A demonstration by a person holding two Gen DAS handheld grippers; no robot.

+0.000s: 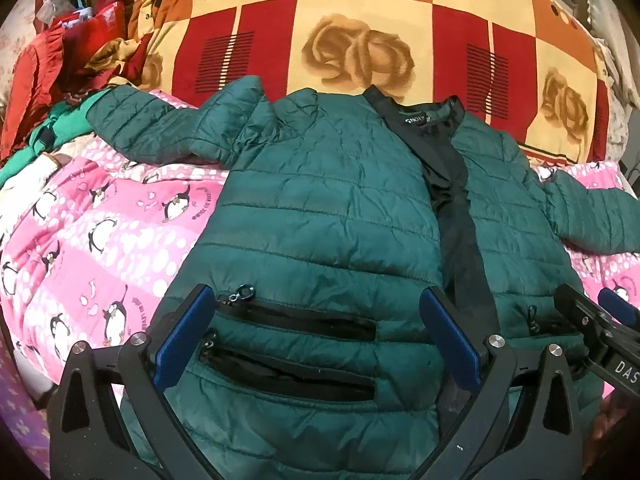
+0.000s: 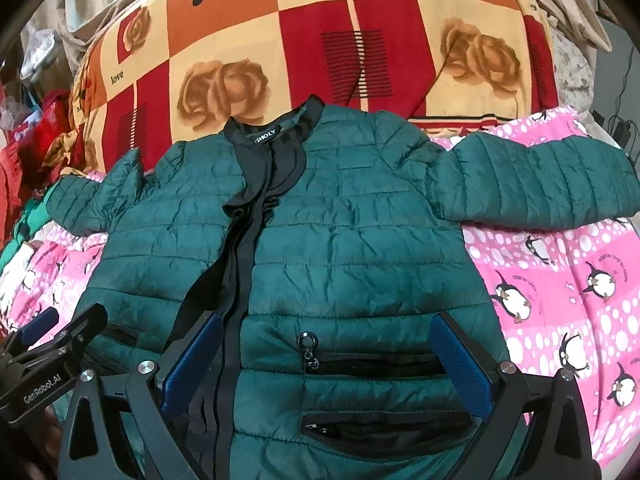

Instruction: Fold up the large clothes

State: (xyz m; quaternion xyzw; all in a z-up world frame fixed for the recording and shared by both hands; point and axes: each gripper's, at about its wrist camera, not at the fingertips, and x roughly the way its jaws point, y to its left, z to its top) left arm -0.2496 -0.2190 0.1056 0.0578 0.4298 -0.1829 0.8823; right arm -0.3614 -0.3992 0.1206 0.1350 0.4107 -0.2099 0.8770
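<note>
Green quilted jacket (image 1: 320,200) lies flat, sleeves spread, on the pink penguin blanket (image 1: 100,240) — we hold our left hand-held gripper (image 1: 316,340) and right hand-held gripper (image 2: 328,364) wide open over its hem, grasping nothing.

- The jacket (image 1: 320,208) is quilted green cloth with a slight sheen, creased and puffy between the stitched seams.
- Its zipper band (image 1: 460,208) and pocket openings (image 1: 304,322) are matt black fabric; the zipper pulls (image 1: 242,294) are small shiny metal rings.
- The pink bed sheet (image 1: 100,240) is soft printed cloth, matt.
- The checked blanket (image 1: 360,40) looks like plush, fuzzy cloth.
- The left gripper (image 1: 316,336) and the right gripper (image 2: 326,364) have matt black plastic-looking frames with shiny metal bolt heads; their fingers (image 2: 460,364) carry blue pads with a fine-textured, faintly glossy face.
</note>
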